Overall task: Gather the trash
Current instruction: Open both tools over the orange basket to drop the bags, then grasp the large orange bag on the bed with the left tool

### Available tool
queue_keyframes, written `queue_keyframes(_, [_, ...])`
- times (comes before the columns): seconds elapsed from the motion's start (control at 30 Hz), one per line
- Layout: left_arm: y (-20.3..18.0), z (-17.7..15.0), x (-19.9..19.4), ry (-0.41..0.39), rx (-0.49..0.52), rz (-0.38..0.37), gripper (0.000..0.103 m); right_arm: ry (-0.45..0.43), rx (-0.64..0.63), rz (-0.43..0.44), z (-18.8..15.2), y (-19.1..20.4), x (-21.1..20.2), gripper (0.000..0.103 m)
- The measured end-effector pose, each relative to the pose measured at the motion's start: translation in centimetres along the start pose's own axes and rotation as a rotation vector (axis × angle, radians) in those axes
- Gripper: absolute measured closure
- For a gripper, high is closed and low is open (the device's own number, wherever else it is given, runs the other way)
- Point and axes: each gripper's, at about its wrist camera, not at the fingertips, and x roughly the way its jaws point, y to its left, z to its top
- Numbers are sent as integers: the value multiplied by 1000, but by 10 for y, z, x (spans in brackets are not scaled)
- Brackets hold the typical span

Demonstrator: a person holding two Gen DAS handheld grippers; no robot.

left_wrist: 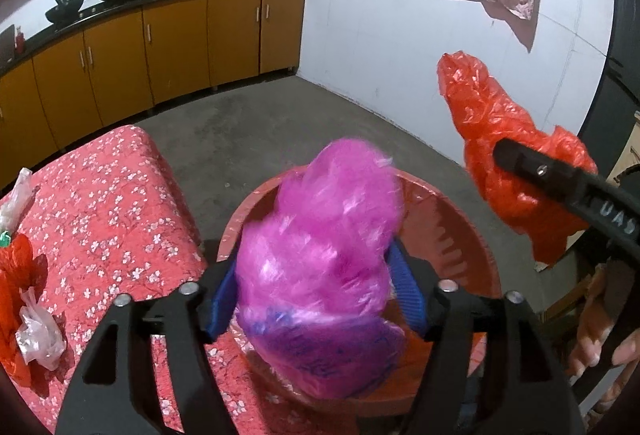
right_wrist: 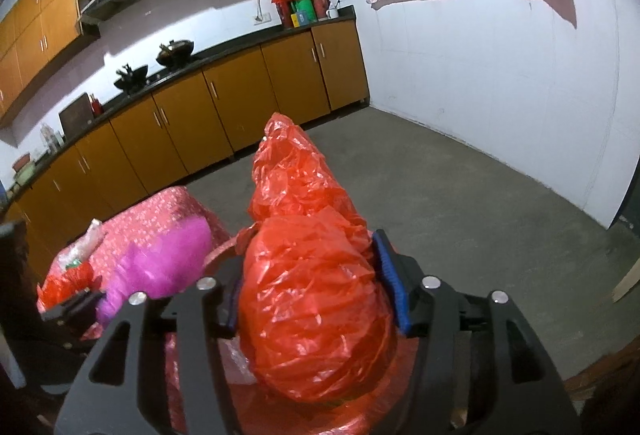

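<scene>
- Over the red bin (left_wrist: 476,231), the left gripper (left_wrist: 316,299) holds a pink bag (left_wrist: 320,259) between its pads.
- Beside it, the right gripper (right_wrist: 316,299) grips a red bag (right_wrist: 312,295).
- More bags (left_wrist: 36,331) lie on the table (left_wrist: 104,203).

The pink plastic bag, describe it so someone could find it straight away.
Find the table with the red flowered cloth; a round red bin stands at its edge. Above that bin, the pink plastic bag sits between the left gripper fingers. The only pink bag; the others are red or clear.
</scene>
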Motion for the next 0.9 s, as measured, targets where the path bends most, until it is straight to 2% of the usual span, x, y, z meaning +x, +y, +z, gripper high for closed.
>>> queue_keyframes(0.23, [12,-1,-1,1,-45,18,28,-2,22,11,0,-5,-1,40])
queue_keyframes(0.5, [33,-6,-21,-31,-87,76,23,-24,-11,-23,-1,0,-7,27])
queue_keyframes(0.63, [48,-10,-38,-56,-116,106,22,-49,-56,-52,-2,13,-12,16])
queue_keyframes(0.73, [61,-13,-57,-91,-123,149,19,-89,-125,-107,-7,33,-16,9])
queue_keyframes(0.9, [93,-25,-92,-142,-164,222,16,-122,-158,-93,-11,58,-20,6])
